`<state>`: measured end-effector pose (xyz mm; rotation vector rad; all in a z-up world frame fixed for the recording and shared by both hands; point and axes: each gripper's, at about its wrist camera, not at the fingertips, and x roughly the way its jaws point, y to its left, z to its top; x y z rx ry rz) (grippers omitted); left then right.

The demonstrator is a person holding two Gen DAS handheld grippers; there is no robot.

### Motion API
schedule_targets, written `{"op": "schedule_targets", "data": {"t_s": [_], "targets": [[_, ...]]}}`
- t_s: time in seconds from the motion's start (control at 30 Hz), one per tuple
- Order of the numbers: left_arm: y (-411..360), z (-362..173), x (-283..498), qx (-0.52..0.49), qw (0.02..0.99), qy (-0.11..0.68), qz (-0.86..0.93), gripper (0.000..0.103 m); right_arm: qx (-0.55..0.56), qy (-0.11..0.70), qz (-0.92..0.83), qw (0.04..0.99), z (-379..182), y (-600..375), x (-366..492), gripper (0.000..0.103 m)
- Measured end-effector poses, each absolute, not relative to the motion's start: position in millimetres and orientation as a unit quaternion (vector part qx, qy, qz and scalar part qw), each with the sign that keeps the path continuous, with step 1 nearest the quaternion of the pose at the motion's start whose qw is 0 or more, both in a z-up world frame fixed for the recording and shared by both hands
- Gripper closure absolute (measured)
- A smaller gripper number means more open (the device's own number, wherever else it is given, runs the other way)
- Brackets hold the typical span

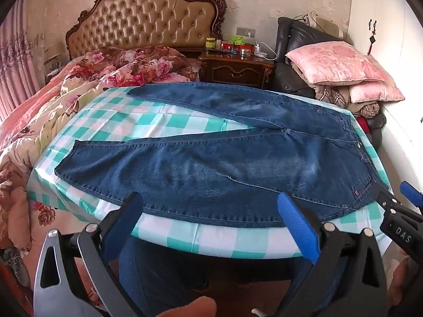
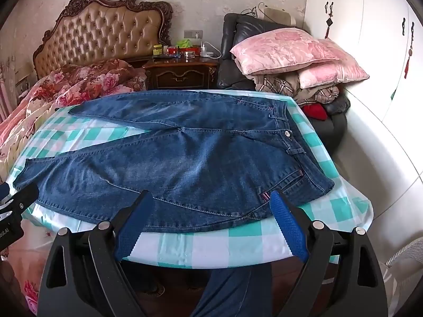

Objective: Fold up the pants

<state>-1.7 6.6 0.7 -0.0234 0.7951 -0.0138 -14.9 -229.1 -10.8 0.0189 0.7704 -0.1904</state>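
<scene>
A pair of blue jeans (image 1: 211,163) lies flat on a table with a green and white checked cloth (image 1: 169,235). The waistband is at the right, the two legs spread apart to the left. My left gripper (image 1: 211,203) is open and empty, hovering at the near hem of the near leg. My right gripper (image 2: 211,200) is open and empty, just before the jeans (image 2: 185,158) near the hip pocket. The right gripper's tip also shows in the left wrist view (image 1: 396,200), and the left gripper's tip shows in the right wrist view (image 2: 15,198).
A bed with a flowered quilt (image 1: 79,84) stands to the left and behind the table. A dark nightstand (image 1: 238,68) with small items stands at the back. A chair piled with pink pillows (image 1: 338,66) is at the back right. White wardrobes (image 2: 370,52) line the right.
</scene>
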Motion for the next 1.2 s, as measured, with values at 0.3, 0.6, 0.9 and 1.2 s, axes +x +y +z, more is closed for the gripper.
{"op": "schedule_targets", "data": {"t_s": [0.3,0.6,0.9,1.2], "targets": [[3.7,-0.9,-1.4,-0.010,0.922,0.388,-0.007,0.001,0.008,0.376,-0.092,0.922,-10.8,-229.8,-15.1,0.017],[3.3,-0.7,-1.4,-0.011,0.922,0.387,-0.008,0.001,0.007,0.373,-0.092,0.923,-14.5,-228.7,-18.3,0.017],[4.1,-1.0,-1.6,-0.011,0.922,0.387,-0.008,0.001,0.008,0.374,-0.091,0.923,-14.1,-228.7,-18.8,0.017],[0.7,-0.8,-1.8,-0.012,0.921,0.388,-0.009,0.001,0.007,0.375,-0.091,0.923,-14.1,-228.4,-18.1,0.017]]}}
